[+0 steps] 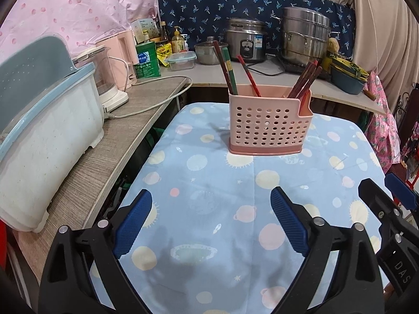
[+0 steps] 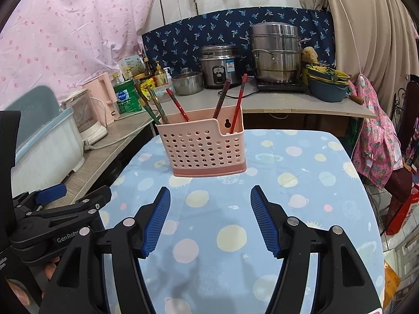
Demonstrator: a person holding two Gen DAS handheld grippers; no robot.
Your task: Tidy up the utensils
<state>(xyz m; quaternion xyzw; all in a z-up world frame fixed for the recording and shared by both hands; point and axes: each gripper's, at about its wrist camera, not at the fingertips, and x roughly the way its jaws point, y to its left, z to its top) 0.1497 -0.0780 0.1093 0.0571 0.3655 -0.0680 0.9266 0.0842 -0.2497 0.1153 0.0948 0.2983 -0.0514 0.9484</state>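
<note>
I've got both grippers low over the table point(image 1: 209, 183), side by side, both aimed at the pink basket point(image 1: 269, 128).

Left gripper point(image 1: 210, 214): jaws wide, nothing between the blue pads point(image 1: 133, 222). Right gripper point(image 2: 209, 214): jaws also wide, nothing held. In the right cam I see the left gripper at the left edge, just beside mine; in the left cam the right one shows at the right edge.

Basket stands upright on the blue planet-print cloth, toward the far end of the table, well ahead of both grippers. It's perforated, w/ a darker base and a taller back wall that has a keyhole slot. Front wall steps down on the right side.

Chopsticks are inside, leaning outward in 2 groups:
- Left group point(image 1: 226, 69): a few, incl. 1 green-banded, tilted left, plus 1 red stick point(image 1: 248, 76) nearer the middle.
- Right group point(image 1: 305, 81): dark red/brown, tilted right. Can't tell the exact count.

Whether a divider separates the groups, can't tell.

Behind the table, on the counter point(image 1: 209, 73): rice cooker point(image 1: 246, 43), steel steamer pot point(image 1: 305, 36), small lidded pot point(image 1: 208, 51), green tin point(image 1: 146, 60). On the left side shelf: white tub point(image 1: 49, 136) w/ blue rim, kettle point(image 1: 107, 78) w/ its cord.
</note>
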